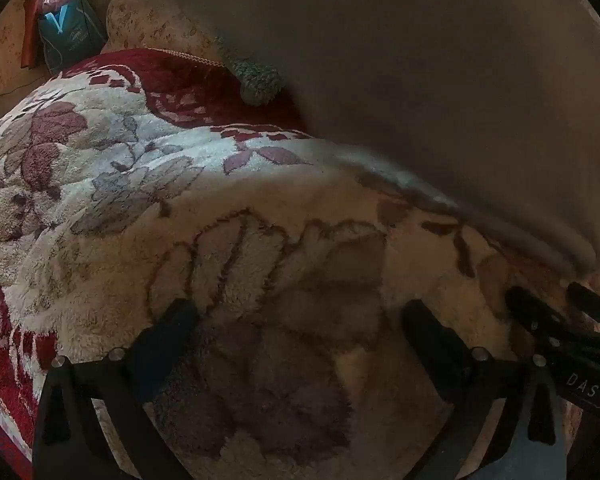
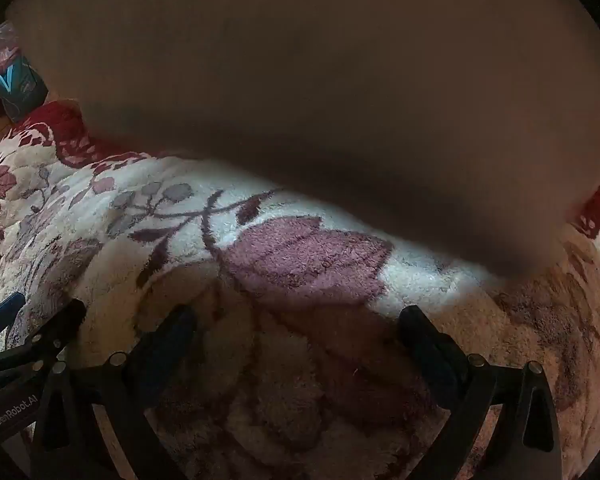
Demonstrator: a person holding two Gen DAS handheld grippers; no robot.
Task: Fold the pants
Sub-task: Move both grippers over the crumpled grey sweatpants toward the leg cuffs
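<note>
We hover both grippers, left [image 1: 296,316] and right [image 2: 296,320], fingers spread and empty, side by side over the floral rug [image 1: 100,168], probably readying a grab; brown pants [image 2: 300,100] hang blurred beyond.

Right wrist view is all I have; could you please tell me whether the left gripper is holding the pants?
Observer: No, the left gripper is open over the floral blanket; the pants lie up and right of its fingers.
Operator: Does anything show at the pants' left edge?
Observer: Yes, a grey-green knitted piece pokes out there, over the blanket's red border.
Operator: And behind that?
Observer: A beige floral cushion.
</note>
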